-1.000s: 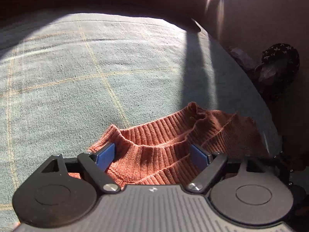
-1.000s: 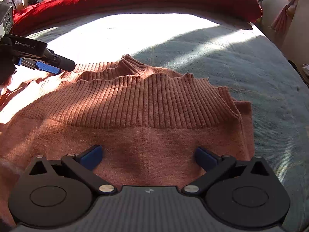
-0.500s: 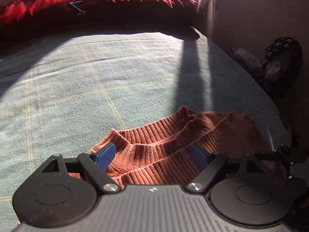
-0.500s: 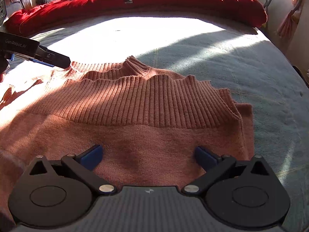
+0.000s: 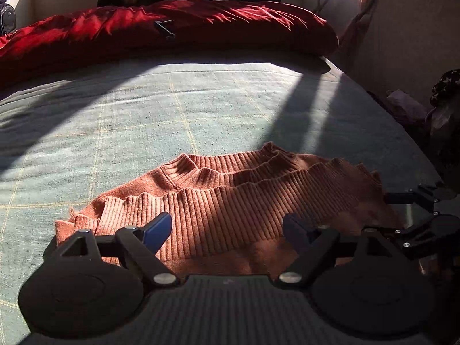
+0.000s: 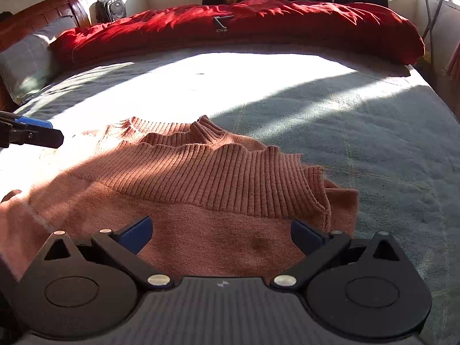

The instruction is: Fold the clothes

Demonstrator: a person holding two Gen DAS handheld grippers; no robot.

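A rust-orange knit sweater [image 5: 244,195] lies folded on the grey-green bedspread [image 5: 143,120], its ribbed hem doubled back over the ribbed collar [image 5: 201,166]. My left gripper [image 5: 227,227] hovers above the sweater's left part, open, nothing between its blue pads. In the right wrist view the same sweater [image 6: 207,178] fills the foreground and my right gripper [image 6: 221,233] hangs open over its plain knit. The left gripper's fingers [image 6: 37,135] show at that view's left edge, above the sunlit sleeve side. The right gripper's black frame [image 5: 422,218] sits at the right of the left wrist view.
A red duvet [image 6: 235,28] is bunched along the bed's far side with a small dark metal piece [image 6: 221,23] on it. A grey pillow [image 6: 26,60] and wooden headboard [image 6: 40,14] stand at far left. Dark clutter [image 5: 442,106] lies off the bed's right edge.
Both grippers have pulled back and risen from the sweater, the left one more. More of the folded sweater and the room beyond the bed now shows. Both stayed open.
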